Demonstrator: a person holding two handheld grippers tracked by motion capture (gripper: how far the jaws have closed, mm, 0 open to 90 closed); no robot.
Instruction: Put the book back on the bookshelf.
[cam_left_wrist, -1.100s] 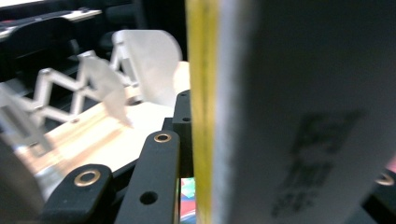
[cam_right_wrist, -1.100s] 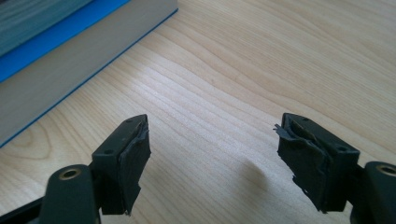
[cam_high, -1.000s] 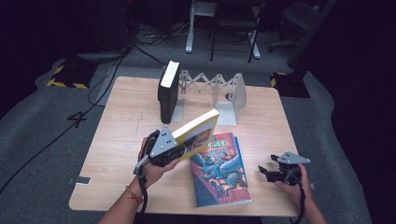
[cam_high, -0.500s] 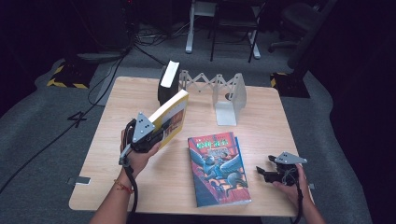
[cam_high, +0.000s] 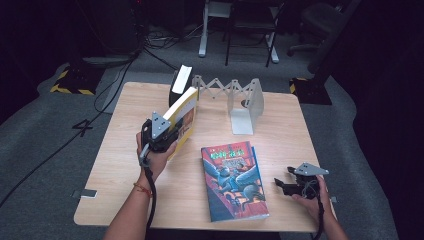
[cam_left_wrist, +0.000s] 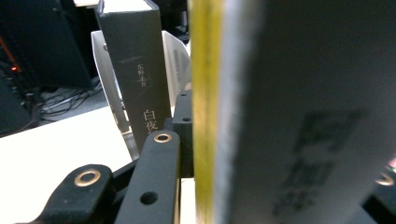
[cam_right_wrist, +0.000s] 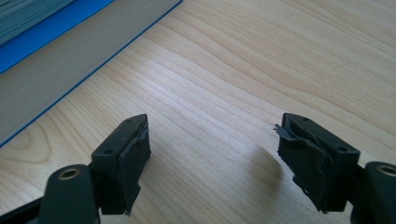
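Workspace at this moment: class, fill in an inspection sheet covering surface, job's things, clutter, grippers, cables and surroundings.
Surface: light wooden table, on grey carpet.
Job's things: yellow book held upright in the left gripper, near the black book standing at the left end of the white expanding bookend rack; blue illustrated book lying flat at the table's front.
Clutter: nothing seen.
Grippers: left gripper shut on the yellow book; right gripper open and empty, low over the table, right of the blue illustrated book.
Cables: gripper cable trailing along the left forearm; floor cables behind the table.
Surroundings: dark room, chair legs behind, hazard-striped base on the floor.
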